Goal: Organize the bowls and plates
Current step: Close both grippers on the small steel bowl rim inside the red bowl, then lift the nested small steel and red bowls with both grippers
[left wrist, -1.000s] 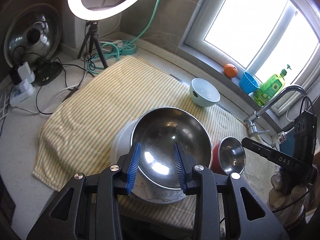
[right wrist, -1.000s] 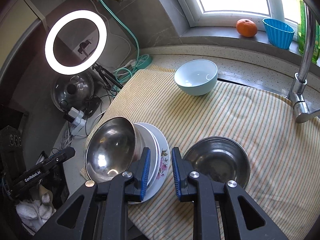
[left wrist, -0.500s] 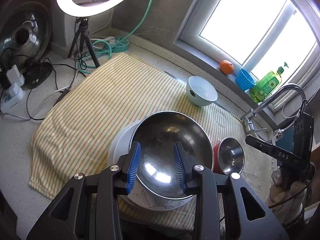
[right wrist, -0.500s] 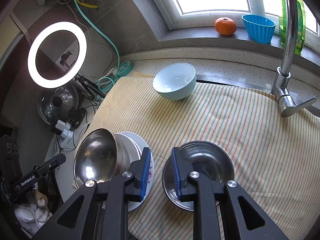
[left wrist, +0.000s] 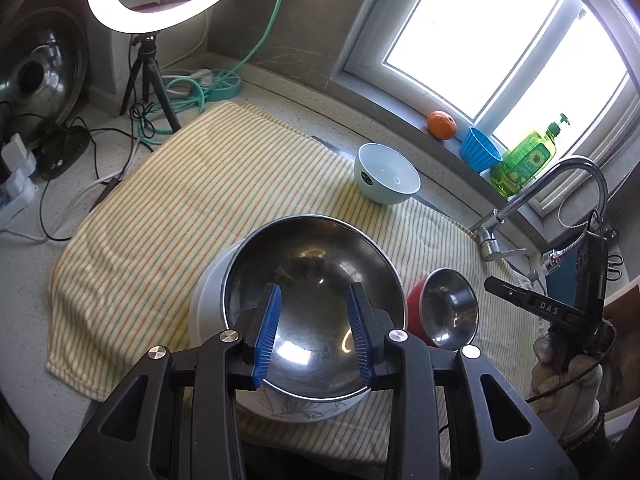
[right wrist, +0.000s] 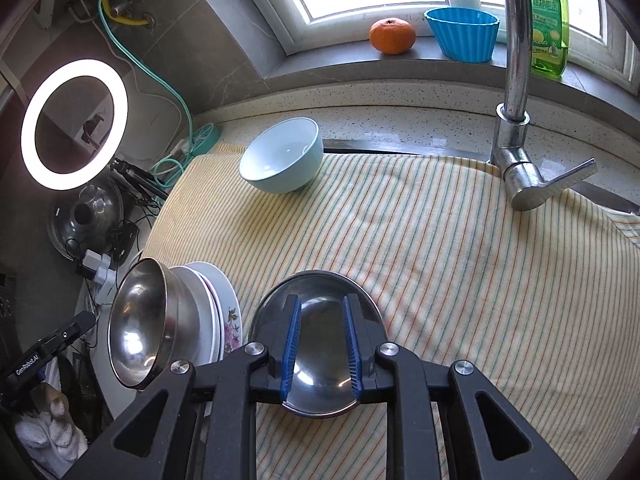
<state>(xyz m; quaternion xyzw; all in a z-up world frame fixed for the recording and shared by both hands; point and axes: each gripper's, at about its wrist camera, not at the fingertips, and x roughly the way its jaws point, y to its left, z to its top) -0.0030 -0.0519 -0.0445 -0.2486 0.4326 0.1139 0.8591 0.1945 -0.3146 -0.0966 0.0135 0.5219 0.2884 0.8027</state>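
A yellow striped cloth (right wrist: 440, 248) is spread over the speckled worktop (left wrist: 24, 280) below a window. On the cloth, a stack of white plates (right wrist: 222, 304) is seen at the near left, the lowest one bearing a floral print, and a large steel bowl (left wrist: 312, 304) is seated on top of the stack. The left hand-held gripper (left wrist: 313, 332) is held above this bowl with its blue-padded fingers (left wrist: 267, 334) parted; nothing is gripped between them, and contact with the bowl cannot be told.

Just to the right of the stack, a smaller steel bowl (right wrist: 320, 344) is placed on the cloth, and in the left wrist view something red (left wrist: 416, 312) is glimpsed behind it, too hidden to be identified. The right hand-held gripper (right wrist: 321, 348) is positioned over this bowl, its fingers apart and framing the bowl's inside; no grasp is shown.

A pale blue bowl (right wrist: 282, 160) is set upright near the far edge of the cloth, well apart from the others. A chrome tap (right wrist: 516, 80) is seen at the far right. On the sill, an orange (right wrist: 392, 36), a blue fluted cup (right wrist: 464, 34) and a green soap bottle (right wrist: 546, 20) are lined up. A lit ring light (right wrist: 74, 124) is stood on a tripod at the left.
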